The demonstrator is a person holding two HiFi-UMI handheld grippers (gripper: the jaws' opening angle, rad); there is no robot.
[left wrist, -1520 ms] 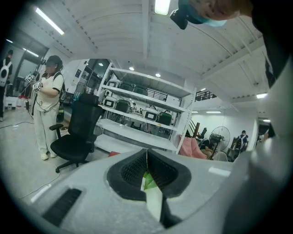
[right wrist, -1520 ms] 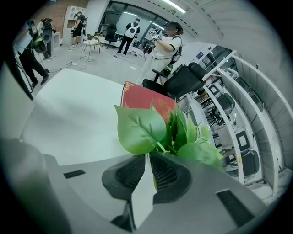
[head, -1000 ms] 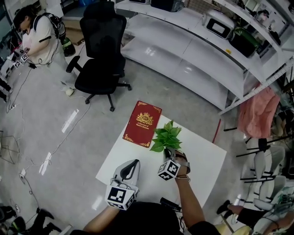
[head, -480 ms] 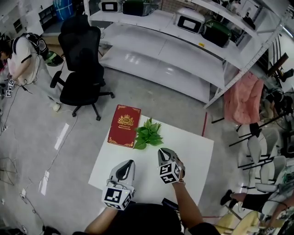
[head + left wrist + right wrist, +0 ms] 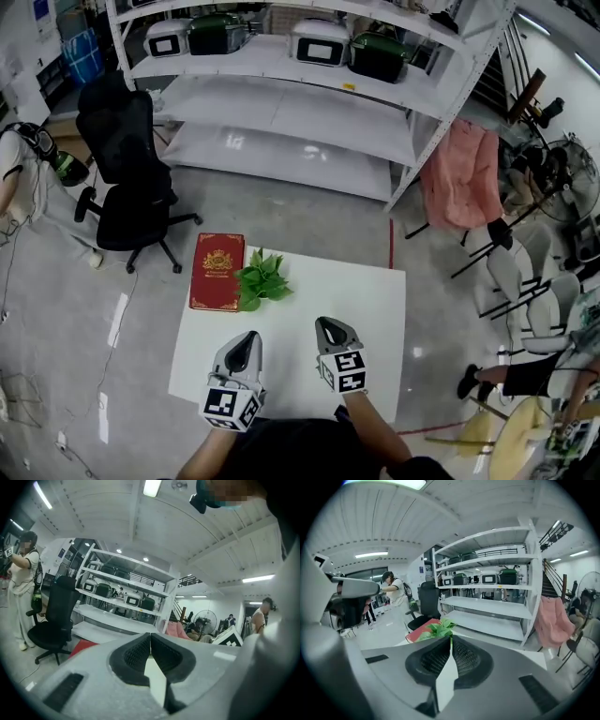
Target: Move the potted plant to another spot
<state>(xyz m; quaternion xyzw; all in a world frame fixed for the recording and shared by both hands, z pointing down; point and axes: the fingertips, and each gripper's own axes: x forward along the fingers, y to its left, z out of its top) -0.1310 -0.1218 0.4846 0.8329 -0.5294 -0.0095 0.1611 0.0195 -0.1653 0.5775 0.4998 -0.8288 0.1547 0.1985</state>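
Observation:
The potted plant (image 5: pixel 261 279), small with green leaves, stands upright near the far left of the white table (image 5: pixel 352 291), right beside a red book (image 5: pixel 217 270). My right gripper (image 5: pixel 327 325) hovers over the table's near middle, shut and empty, well clear of the plant. The left gripper (image 5: pixel 247 337) is over the near left part, also shut with nothing in it. In the right gripper view the plant (image 5: pixel 440 627) and the book (image 5: pixel 418 632) show just past my shut right gripper (image 5: pixel 451 640). The left gripper view shows my left gripper (image 5: pixel 150 634) closed, with the book (image 5: pixel 84 646) at the left.
A black office chair (image 5: pixel 127 178) stands on the floor beyond the table's left corner. White shelving (image 5: pixel 281 70) with appliances runs along the back. A pink cloth (image 5: pixel 459 178) hangs at the right, near chairs and a fan. A person (image 5: pixel 19 178) stands at far left.
My right gripper has left the plant and drawn back toward me. The plant now stands free beside the book. The head view has tilted up toward the shelves.

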